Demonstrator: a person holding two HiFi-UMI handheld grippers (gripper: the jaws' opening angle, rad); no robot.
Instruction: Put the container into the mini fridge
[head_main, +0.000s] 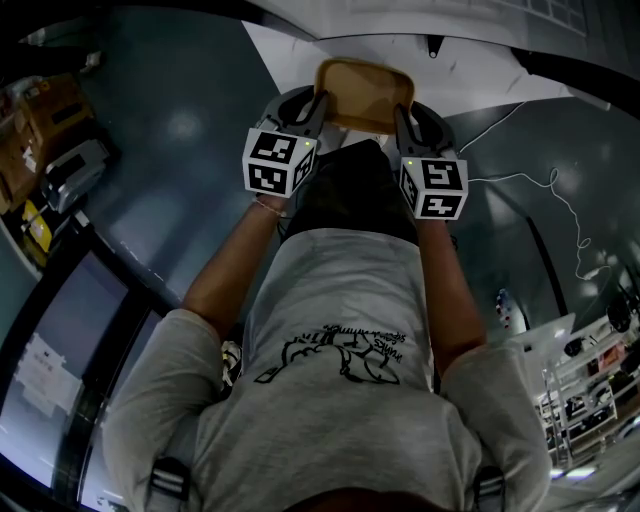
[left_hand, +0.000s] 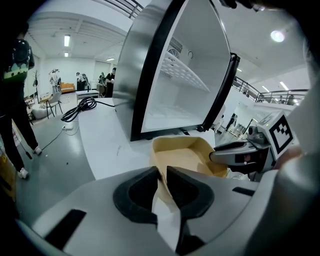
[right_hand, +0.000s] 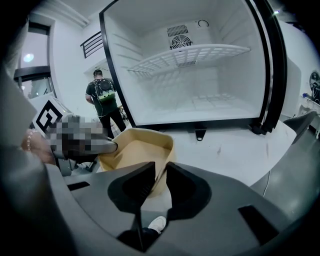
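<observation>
A tan, shallow container (head_main: 365, 95) hangs in the air between my two grippers, just in front of the white table edge. My left gripper (head_main: 318, 100) is shut on the container's left wall; in the left gripper view the thin wall (left_hand: 182, 157) runs between its pads (left_hand: 161, 172). My right gripper (head_main: 400, 112) is shut on the right wall, and in the right gripper view the container (right_hand: 140, 145) sits between its jaws (right_hand: 161, 167). The mini fridge (right_hand: 195, 75) stands open and empty straight ahead, also in the left gripper view as the fridge (left_hand: 185, 85).
The fridge rests on a white table (right_hand: 235, 150) and has one wire shelf (right_hand: 190, 55). Its door (right_hand: 272, 75) hangs open at the right. A black cable (left_hand: 82, 107) lies on the table farther left. A white cord (head_main: 560, 200) trails on the floor. A person (right_hand: 105, 100) stands behind.
</observation>
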